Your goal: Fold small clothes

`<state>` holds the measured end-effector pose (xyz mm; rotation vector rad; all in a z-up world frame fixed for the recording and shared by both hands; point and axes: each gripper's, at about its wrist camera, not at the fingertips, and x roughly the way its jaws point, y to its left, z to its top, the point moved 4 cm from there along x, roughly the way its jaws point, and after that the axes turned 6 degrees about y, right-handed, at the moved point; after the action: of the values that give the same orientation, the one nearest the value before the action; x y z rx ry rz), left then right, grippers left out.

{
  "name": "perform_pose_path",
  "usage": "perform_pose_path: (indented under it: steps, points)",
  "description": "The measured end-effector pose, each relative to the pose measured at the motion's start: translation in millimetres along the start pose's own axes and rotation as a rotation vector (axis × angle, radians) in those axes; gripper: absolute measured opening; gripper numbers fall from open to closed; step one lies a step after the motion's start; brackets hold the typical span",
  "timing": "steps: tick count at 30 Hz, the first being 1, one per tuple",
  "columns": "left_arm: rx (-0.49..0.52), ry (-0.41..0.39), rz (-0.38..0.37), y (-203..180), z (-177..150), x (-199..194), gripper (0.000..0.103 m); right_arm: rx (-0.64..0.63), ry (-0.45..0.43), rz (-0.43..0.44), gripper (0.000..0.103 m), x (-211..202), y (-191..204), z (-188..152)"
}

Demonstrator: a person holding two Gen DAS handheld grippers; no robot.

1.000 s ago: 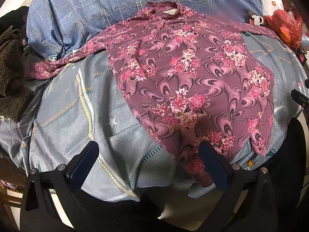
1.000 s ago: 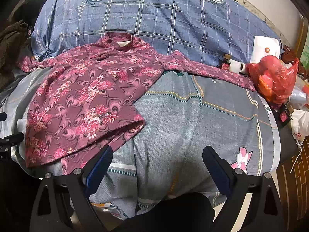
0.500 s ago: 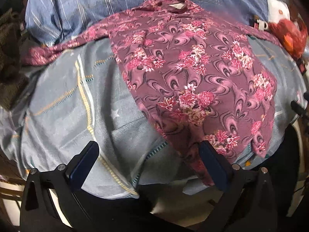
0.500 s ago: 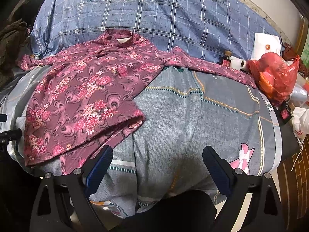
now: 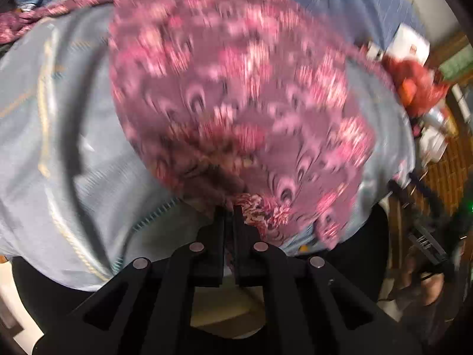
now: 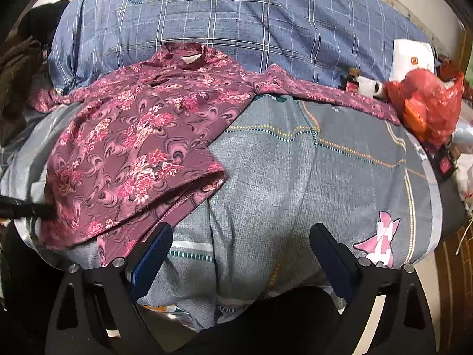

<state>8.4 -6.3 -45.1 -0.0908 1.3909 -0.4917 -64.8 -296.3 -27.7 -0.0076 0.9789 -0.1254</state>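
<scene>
Where the floral shirt [image 6: 130, 148] lies spread on the bed's grey cover [image 6: 295, 177], its collar toward the blue plaid quilt [image 6: 236, 23], the left hand-held gripper [image 5: 230, 207] is clenched on the shirt's near hem, cloth bunched between the jaws; the right hand-held gripper [image 6: 241, 245] hangs released over bare cover just beside the hem, grasping nothing; a red plastic bag [image 6: 425, 103] sits at the far right.
</scene>
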Motion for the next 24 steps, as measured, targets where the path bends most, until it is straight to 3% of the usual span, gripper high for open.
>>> perform_pose_path:
  steps: [4,8,11,16,24]
  points:
    - [-0.059,-0.162,0.032,33,8,-58,0.002,-0.006,0.01,0.089,0.09,2,1,0]
    - [-0.139,-0.25,0.136,78,2,-92,0.002,0.005,0.048,0.169,0.086,16,7,7]
    - [-0.213,-0.248,0.209,115,-2,-95,0.002,0.039,0.081,0.215,0.085,28,9,13]
    - [-0.322,-0.214,0.161,149,-12,-89,0.002,0.095,0.111,0.326,0.072,40,14,27]
    - [-0.313,-0.19,0.139,143,-8,-84,0.003,0.052,0.201,0.48,0.032,62,55,38]
